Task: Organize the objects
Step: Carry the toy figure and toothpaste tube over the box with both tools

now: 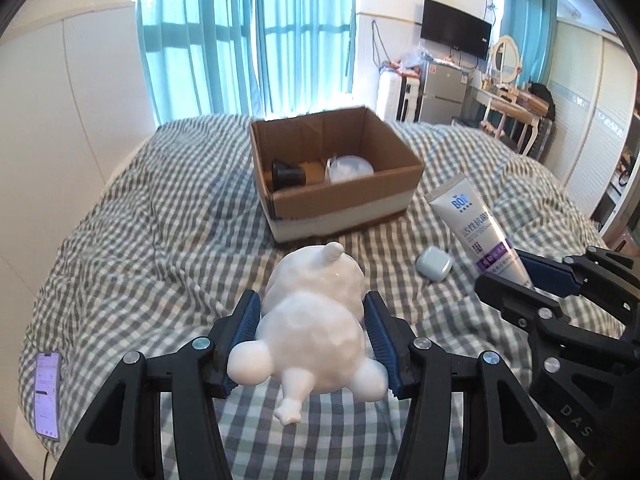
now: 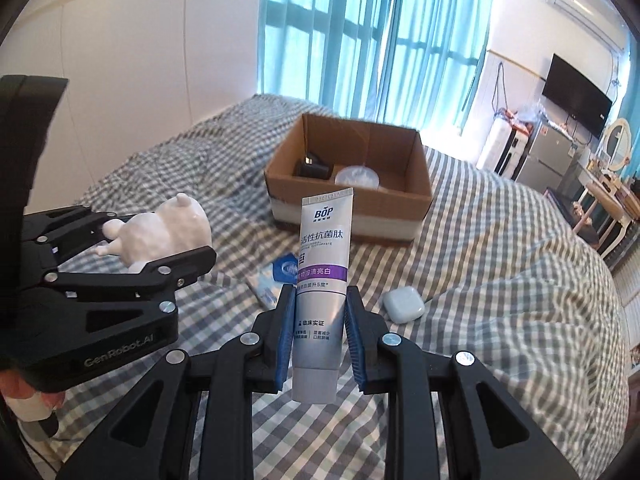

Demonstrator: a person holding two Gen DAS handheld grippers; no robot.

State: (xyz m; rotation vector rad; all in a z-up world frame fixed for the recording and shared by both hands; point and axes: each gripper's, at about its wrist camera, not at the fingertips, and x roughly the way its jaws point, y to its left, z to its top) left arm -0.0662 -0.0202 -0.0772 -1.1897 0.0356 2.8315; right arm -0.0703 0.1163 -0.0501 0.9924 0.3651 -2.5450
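My left gripper [image 1: 312, 308] is shut on a white animal figurine [image 1: 316, 320] and holds it above the checked bed, short of the open cardboard box [image 1: 340, 204]. It also shows in the right wrist view [image 2: 160, 232]. My right gripper [image 2: 320, 300] is shut on a grey and purple toothpaste tube [image 2: 322, 276], held upright above the bed; the tube also shows in the left wrist view [image 1: 476, 228]. The box [image 2: 352, 216] holds a black object [image 1: 286, 174] and a round white container [image 1: 352, 168].
A pale earbud case [image 1: 434, 264] lies on the bed between the grippers, seen too in the right wrist view [image 2: 403, 304]. A blue and white packet [image 2: 276, 276] lies by the tube. A phone [image 1: 48, 392] lies at the bed's left edge. Furniture stands at the far right.
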